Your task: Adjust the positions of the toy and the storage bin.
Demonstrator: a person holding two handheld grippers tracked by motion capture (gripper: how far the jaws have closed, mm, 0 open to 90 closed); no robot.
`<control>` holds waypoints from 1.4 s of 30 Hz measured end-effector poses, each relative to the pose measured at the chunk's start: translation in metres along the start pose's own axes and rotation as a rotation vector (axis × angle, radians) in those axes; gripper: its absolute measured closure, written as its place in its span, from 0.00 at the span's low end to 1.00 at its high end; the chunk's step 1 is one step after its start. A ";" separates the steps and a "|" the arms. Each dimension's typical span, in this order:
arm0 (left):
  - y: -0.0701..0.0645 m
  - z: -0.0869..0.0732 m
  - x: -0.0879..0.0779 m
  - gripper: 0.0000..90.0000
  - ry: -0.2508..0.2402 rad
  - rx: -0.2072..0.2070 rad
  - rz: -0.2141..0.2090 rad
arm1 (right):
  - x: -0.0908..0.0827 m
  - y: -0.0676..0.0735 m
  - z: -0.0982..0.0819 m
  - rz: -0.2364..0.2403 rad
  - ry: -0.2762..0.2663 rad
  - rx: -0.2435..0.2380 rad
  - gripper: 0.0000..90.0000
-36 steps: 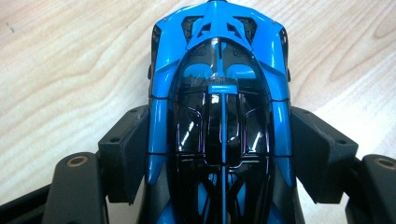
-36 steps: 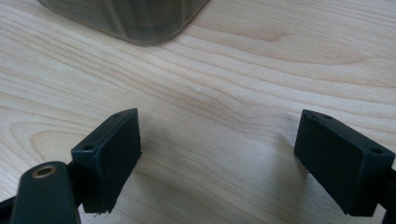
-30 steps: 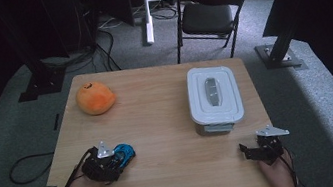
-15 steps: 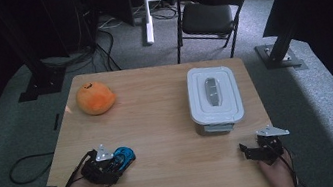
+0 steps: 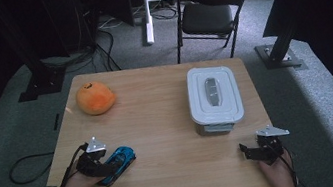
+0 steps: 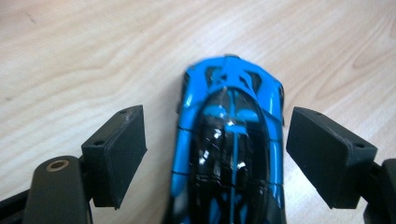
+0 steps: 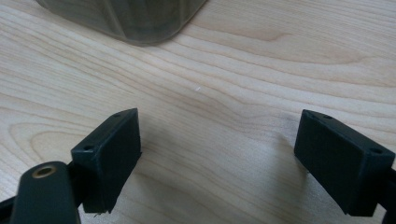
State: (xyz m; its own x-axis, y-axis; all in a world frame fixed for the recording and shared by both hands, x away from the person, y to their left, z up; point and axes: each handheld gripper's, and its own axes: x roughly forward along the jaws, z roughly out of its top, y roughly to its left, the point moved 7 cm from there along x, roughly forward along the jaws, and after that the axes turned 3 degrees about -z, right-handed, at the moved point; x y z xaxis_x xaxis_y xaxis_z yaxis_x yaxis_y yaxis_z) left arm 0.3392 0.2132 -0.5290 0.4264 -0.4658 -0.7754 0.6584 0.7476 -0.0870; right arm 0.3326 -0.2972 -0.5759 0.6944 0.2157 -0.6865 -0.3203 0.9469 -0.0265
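A: As listed from lower left: left gripper (image 6: 215, 154), jaws spread either side of the blue toy car (image 6: 231, 140), touching neither; likely ready to pinch.

B: Lower right: right gripper (image 7: 217, 158), spread, empty, near the lidded container (image 5: 214, 97).

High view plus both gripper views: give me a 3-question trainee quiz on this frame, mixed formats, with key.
1. True or false: the left hand-held gripper is clamped on the blue toy car.
2. Multiple choice: what lies at the far left of the table?
A. a white lidded container
B. an orange plush fruit
C. a folding chair
3. Fill in: the right hand-held gripper has its jaws ____, with bare wood between them.

Key
1. False. The jaws stand apart on either side of the car, with a gap on each side.
2. B, the orange plush fruit; the white lidded container sits on the right side.
3. open
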 end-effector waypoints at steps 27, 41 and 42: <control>0.081 0.067 0.004 0.25 -0.070 -0.117 0.174 | 0.000 0.000 0.000 0.000 0.000 0.000 0.16; 0.119 0.102 0.017 0.26 -0.021 -0.129 0.301 | 0.000 0.000 0.000 0.000 0.000 0.000 0.16; 0.123 0.106 0.020 0.26 -0.014 -0.131 0.316 | 0.000 0.000 0.000 0.000 0.000 0.000 0.16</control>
State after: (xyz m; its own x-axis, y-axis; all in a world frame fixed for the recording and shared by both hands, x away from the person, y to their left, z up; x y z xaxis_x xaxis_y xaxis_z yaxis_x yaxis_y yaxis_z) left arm 0.4945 0.2455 -0.4890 0.6056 -0.2072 -0.7684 0.4074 0.9101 0.0757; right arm 0.3326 -0.2972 -0.5759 0.6946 0.2159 -0.6862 -0.3203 0.9470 -0.0262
